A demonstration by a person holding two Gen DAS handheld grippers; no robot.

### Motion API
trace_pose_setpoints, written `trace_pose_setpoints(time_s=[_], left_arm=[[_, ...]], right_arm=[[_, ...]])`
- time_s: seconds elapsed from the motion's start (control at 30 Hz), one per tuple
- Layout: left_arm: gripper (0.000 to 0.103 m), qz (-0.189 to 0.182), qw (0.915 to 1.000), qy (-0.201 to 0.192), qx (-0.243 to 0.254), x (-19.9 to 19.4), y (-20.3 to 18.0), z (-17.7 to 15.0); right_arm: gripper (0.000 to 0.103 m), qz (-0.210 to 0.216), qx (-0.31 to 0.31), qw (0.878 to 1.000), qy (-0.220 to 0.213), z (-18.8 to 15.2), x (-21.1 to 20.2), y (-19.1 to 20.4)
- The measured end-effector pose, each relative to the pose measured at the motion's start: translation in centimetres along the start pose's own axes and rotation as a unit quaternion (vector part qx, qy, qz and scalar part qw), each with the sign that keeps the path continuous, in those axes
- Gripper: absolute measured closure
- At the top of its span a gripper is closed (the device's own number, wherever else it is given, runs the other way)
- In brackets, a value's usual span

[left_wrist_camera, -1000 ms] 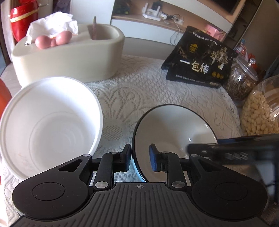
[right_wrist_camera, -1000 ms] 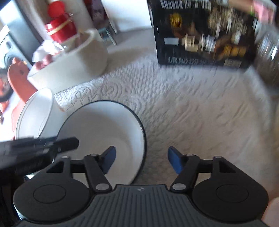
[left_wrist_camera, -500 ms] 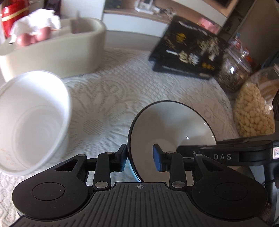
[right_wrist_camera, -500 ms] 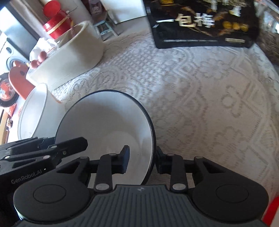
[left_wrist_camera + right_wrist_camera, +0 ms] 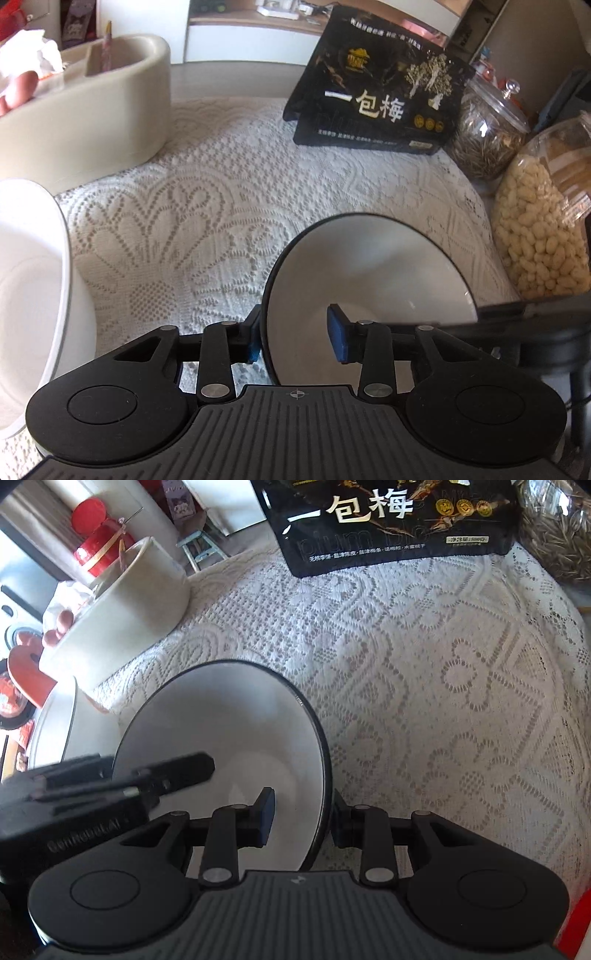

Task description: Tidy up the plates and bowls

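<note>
A white bowl with a black rim (image 5: 369,266) sits tilted over the lace tablecloth (image 5: 221,206). My left gripper (image 5: 295,339) straddles its left rim, open: one pad is outside the wall and the other stands clear inside. My right gripper (image 5: 301,819) is shut on the same bowl's (image 5: 221,731) right rim, with one finger inside and one outside. Each gripper shows in the other's view: the right gripper (image 5: 535,317) at the bowl's far side, the left gripper (image 5: 166,771) over its left rim. A larger plain white bowl (image 5: 29,295) stands just to the left.
A cream tissue holder (image 5: 92,103) stands at the back left. A black snack bag (image 5: 376,96) lies at the back. At the right are a glass jar of seeds (image 5: 487,140) and a jar of pale snacks (image 5: 539,236). A red canister (image 5: 99,539) stands beyond the table.
My left gripper's jaws have spread apart on the bowl's left rim. My right gripper has shut on the right rim. The large white bowl has slid leftward in the left view.
</note>
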State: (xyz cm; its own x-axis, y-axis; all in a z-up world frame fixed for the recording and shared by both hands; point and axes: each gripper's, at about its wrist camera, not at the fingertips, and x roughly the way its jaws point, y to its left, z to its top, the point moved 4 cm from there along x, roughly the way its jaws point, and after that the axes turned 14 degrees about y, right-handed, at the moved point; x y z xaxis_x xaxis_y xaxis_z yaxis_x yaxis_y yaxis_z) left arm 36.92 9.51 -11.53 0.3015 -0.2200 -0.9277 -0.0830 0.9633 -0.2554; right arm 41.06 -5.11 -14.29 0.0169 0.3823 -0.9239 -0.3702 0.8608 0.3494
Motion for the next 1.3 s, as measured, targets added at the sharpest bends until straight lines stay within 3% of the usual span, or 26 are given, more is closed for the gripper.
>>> trace_pose_setpoints(time_s=[0.33, 0.63, 1.03, 1.3], left_arm=[[0.069, -0.01, 0.9998, 0.016, -0.009, 1.3, 0.3, -0.1], [0.069, -0.019, 0.9998, 0.009, -0.005, 0.1, 0.0, -0.3], [0.068, -0.059, 0.9979, -0.028, -0.006, -6.2, -1.7, -1.5], [0.068, -0.078, 0.9967, -0.018, 0.013, -10.0, -4.1, -5.2]], right_arm=[[0.071, -0.019, -0.005, 1.0, -0.007, 0.1, 0.1, 0.6], [0.07, -0.038, -0.013, 0.999, -0.021, -0.1, -1.1, 1.3], [0.07, -0.03, -0.002, 0.998, -0.049, -1.7, -6.7, 2.8], [0.07, -0.041, -0.019, 0.997, -0.057, -6.1, -10.6, 3.7]])
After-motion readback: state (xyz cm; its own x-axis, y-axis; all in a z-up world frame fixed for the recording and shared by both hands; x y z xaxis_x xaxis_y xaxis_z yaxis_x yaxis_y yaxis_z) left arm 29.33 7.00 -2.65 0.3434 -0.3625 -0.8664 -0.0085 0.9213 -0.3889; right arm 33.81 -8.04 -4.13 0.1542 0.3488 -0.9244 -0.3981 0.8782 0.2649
